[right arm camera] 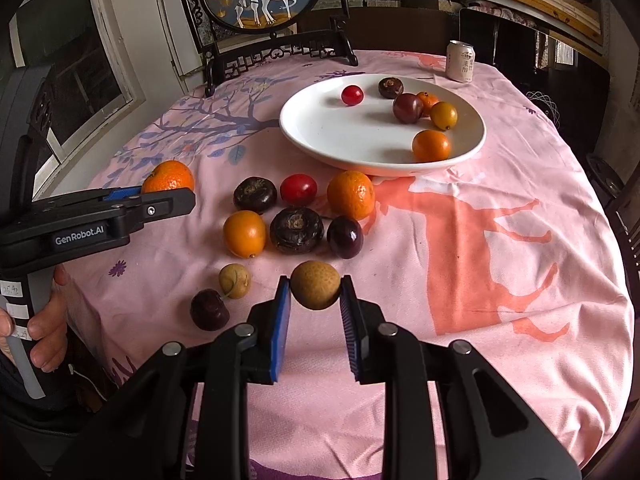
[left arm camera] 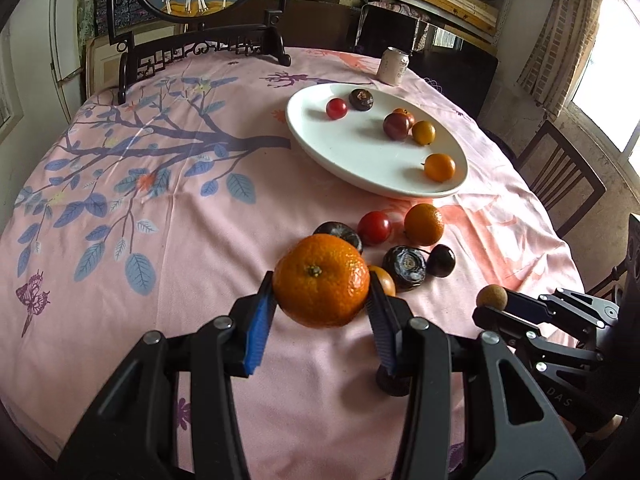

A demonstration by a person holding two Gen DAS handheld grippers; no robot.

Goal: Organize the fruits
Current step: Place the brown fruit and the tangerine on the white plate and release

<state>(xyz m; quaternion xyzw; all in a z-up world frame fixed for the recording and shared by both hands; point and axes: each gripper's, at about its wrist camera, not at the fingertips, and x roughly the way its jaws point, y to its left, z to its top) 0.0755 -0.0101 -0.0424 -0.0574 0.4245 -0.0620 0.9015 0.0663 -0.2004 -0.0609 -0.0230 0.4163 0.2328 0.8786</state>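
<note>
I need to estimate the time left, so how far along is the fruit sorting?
Roughly a third done. Six fruits already lie on the white plate. In hand: the left hand-held gripper grips a mandarin, and the right hand-held gripper grips a longan. Left: about eight loose fruits on the tablecloth, including a second longan.
</note>
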